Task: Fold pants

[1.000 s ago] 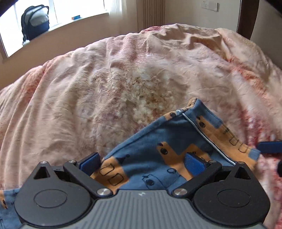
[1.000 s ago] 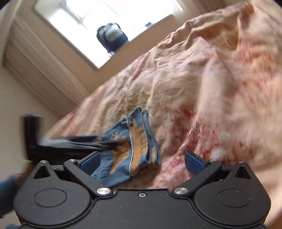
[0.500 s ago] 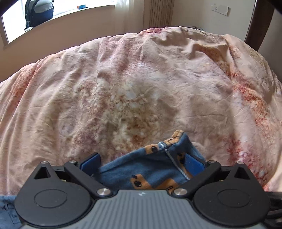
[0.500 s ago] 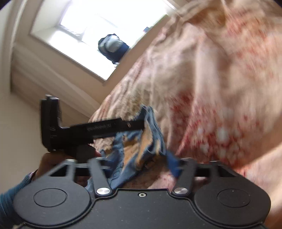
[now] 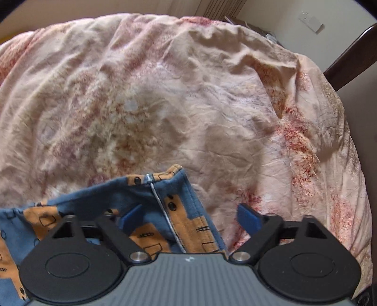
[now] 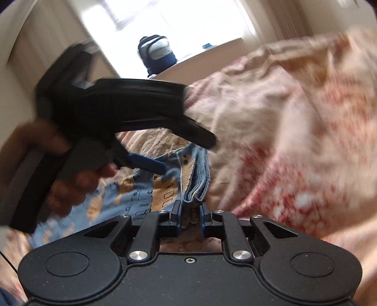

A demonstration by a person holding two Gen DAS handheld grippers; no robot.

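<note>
Blue pants with an orange print lie bunched on the pink floral bedspread, a zipper seam running down their near edge. My left gripper hovers over that edge with its jaws wide and closing. Its left pad sits over the fabric, its right pad over bare bedspread, and neither presses. In the right wrist view the pants' folded edge runs in between the narrow jaws of my right gripper, which are closing on it. The left gripper's blue finger and the hand holding it show there, blurred.
The bedspread falls away at its right edge, beside a dark wooden post. A backpack stands on the window sill beyond the bed. A wall socket is at the far right.
My right gripper's jaws went from wide to nearly together around the pants' folded edge. The left gripper tipped further down over the bed, its jaws narrowed a little, and the pants sit further left.
</note>
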